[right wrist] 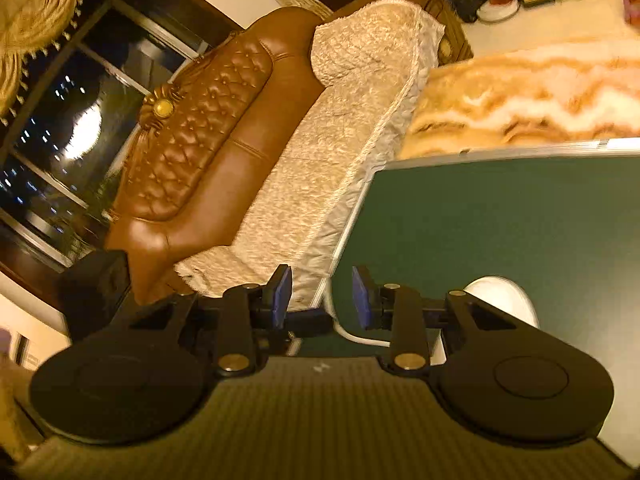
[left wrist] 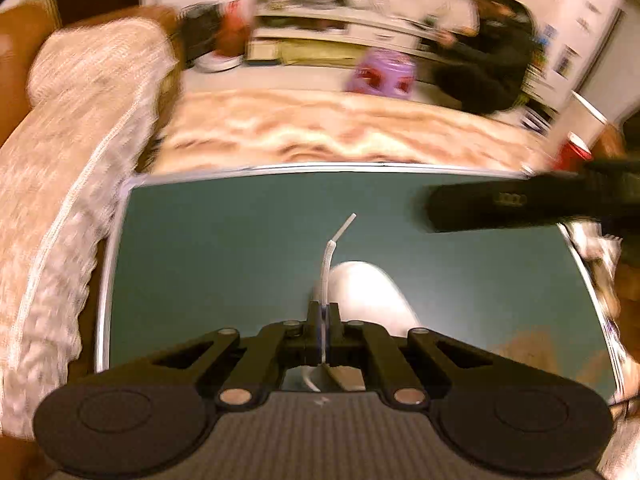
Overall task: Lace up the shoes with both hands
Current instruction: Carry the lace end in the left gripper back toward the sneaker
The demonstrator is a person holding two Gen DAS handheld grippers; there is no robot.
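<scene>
My left gripper (left wrist: pixel 323 312) is shut on a white shoelace (left wrist: pixel 327 256), whose stiff tip (left wrist: pixel 346 224) sticks up past the pads over the green table (left wrist: pixel 224 248). The white toe of the shoe (left wrist: pixel 372 292) lies just beyond the fingers. A dark gripper body (left wrist: pixel 520 204) reaches in from the right edge. In the right wrist view my right gripper (right wrist: pixel 322 300) stands open near the table's left edge, with nothing pressed by its blue pads (right wrist: pixel 282 292). A white lace (right wrist: pixel 352 334) curves below the gap. The shoe toe (right wrist: pixel 504 296) shows behind the right finger.
A brown leather sofa (right wrist: pixel 192 128) with a cream knitted throw (right wrist: pixel 328 152) stands left of the table (right wrist: pixel 520 220). A marbled orange-and-white surface (left wrist: pixel 340 132) lies beyond the table's far edge. A purple object (left wrist: pixel 382 72) and cluttered shelves sit further back.
</scene>
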